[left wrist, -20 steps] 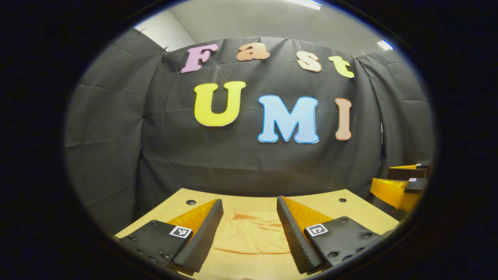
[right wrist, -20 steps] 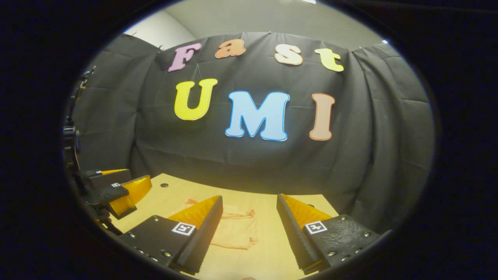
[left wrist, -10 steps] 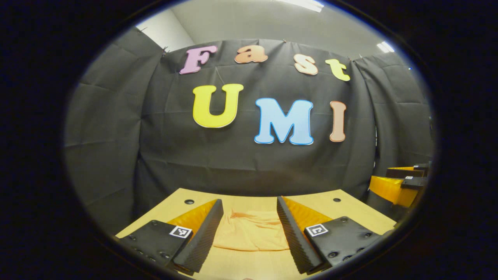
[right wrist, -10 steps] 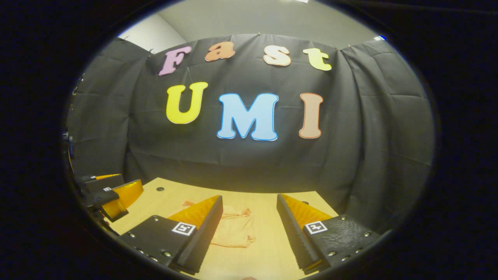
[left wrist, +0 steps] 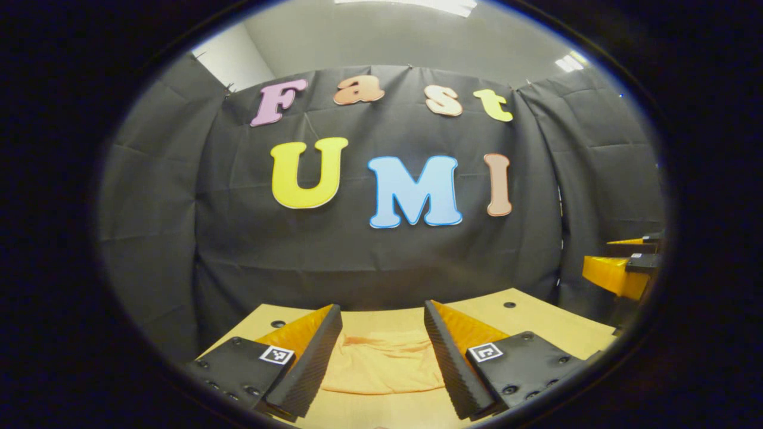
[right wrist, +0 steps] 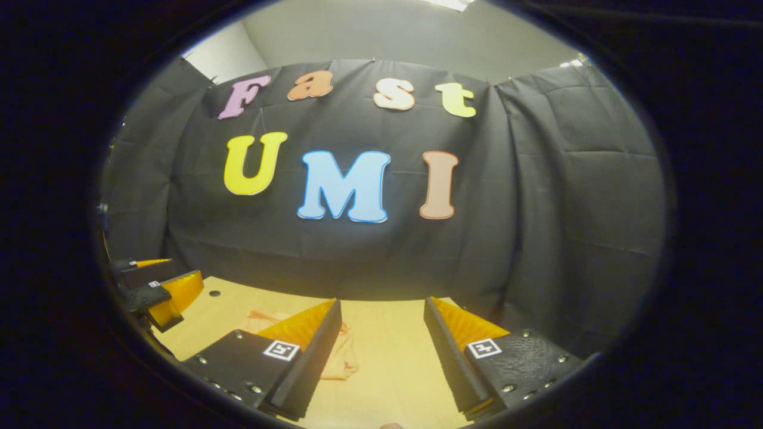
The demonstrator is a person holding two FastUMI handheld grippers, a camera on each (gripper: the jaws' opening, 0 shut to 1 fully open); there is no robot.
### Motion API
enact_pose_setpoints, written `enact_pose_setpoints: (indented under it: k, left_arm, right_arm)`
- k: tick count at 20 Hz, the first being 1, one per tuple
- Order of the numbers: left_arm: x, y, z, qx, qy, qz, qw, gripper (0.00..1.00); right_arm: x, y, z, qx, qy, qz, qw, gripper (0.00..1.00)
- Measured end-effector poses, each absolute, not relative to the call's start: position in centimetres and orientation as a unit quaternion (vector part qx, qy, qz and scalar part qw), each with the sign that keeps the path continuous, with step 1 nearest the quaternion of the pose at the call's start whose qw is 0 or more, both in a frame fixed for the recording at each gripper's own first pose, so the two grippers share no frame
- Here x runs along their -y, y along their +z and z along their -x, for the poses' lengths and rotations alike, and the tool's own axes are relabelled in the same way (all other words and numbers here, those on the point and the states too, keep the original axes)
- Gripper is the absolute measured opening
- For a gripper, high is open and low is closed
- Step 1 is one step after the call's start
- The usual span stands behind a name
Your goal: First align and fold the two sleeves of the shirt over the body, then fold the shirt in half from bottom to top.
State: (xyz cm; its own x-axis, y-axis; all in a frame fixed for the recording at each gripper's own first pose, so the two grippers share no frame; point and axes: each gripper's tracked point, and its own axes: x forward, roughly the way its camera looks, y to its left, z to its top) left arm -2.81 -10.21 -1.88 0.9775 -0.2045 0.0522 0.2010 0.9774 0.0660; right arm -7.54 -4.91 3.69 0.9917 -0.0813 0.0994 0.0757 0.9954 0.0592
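- Fingers spread wide on our left gripper, nothing between them; right gripper likewise released.
- We've swung both views rightward since a second ago.
- Shirt lies folded on the table, ahead of our left gripper, now sliding behind the right one's left finger.
- We can read no garment label.

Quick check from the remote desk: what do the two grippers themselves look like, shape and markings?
The left gripper and the right gripper look alike: two wedge-shaped fingers tapering forward, with ridged inner faces. Each finger sits on a dark, textured plate held by small round screws, and each plate carries a small square black-and-white tag. No cables or sleeves can be made out.
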Motion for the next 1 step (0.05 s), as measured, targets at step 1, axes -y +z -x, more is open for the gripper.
enact_pose_setpoints:
  k: [1]
  left_arm:
    - [12.11,-2.68,2.90,0.024,-0.111,-0.024,0.993,0.91]
  right_arm:
    - [6.66,3.57,7.70,0.058,-0.045,-0.027,0.997,0.87]
